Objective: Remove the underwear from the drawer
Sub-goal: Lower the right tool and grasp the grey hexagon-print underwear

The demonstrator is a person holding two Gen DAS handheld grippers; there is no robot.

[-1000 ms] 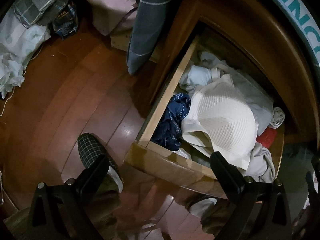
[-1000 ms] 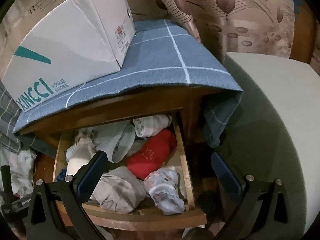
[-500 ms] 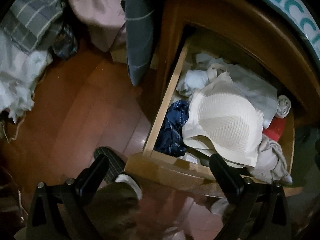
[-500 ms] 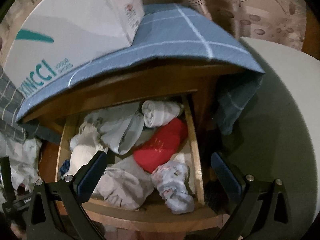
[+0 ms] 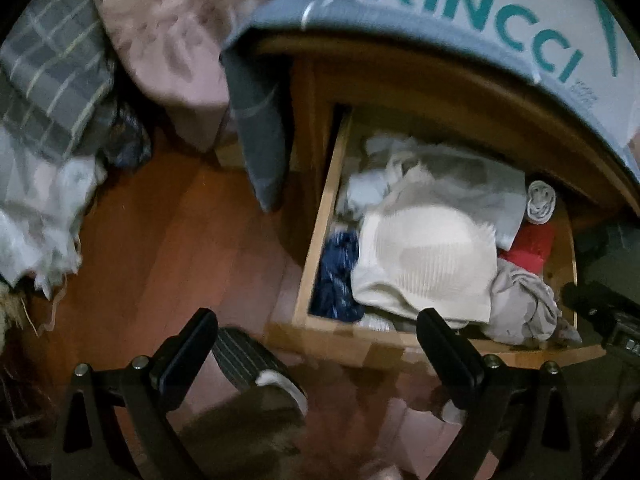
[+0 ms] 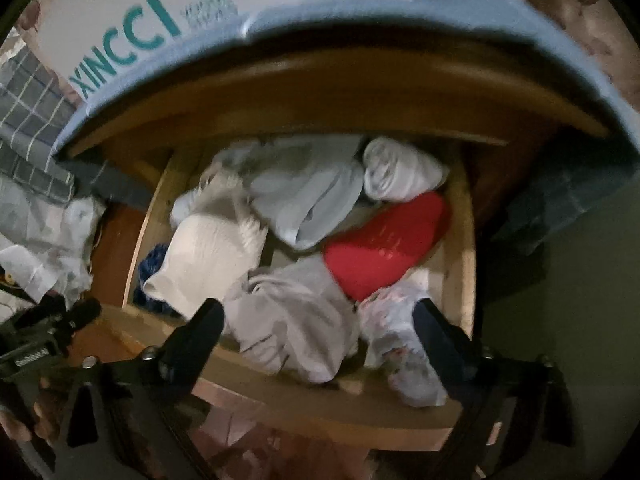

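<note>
Left hand-held gripper (image 5: 316,334): fingers spread wide, nothing between them. It hangs over the wooden floor (image 5: 160,240) just outside the drawer's left front corner, one fingertip (image 5: 434,326) overlapping the front rail. Compared with a second ago its view takes in more: the shoe box (image 5: 500,20) on the cloth-covered surface above now fills the top of the frame, and the drawer (image 5: 320,220) sits smaller and further right. So this hand has lifted and rolled away, not toward the clothes. A checked slipper (image 5: 248,356) shows between its fingers, on the floor.

Drawer contents, left to right in the right wrist view: dark blue patterned piece (image 6: 154,258) against the left wall; cream ribbed garment (image 6: 208,256) on top; pale blue-grey folded piece (image 6: 308,196) behind; beige-grey crumpled underwear (image 6: 292,320) at front centre; red piece (image 6: 384,244); white roll (image 6: 400,174) at the back right; light floral piece (image 6: 400,340) at the front right corner. All of it remains inside the drawer; nothing lifted out yet.

Right hand-held gripper (image 6: 318,316): the change that matters. A second ago it looked at the drawer from further back; now the drawer fills its view and the fingers straddle the front pile. Jaws are closing from full spread, with the beige-grey underwear between them, the floral piece beside the right finger (image 6: 436,328). Pads not visibly pressing cloth yet.

Reading: the right hand is committing to a grasp on the front pile; left is clearing out. Frames are motion-blurred, so contact is uncertain.
</note>
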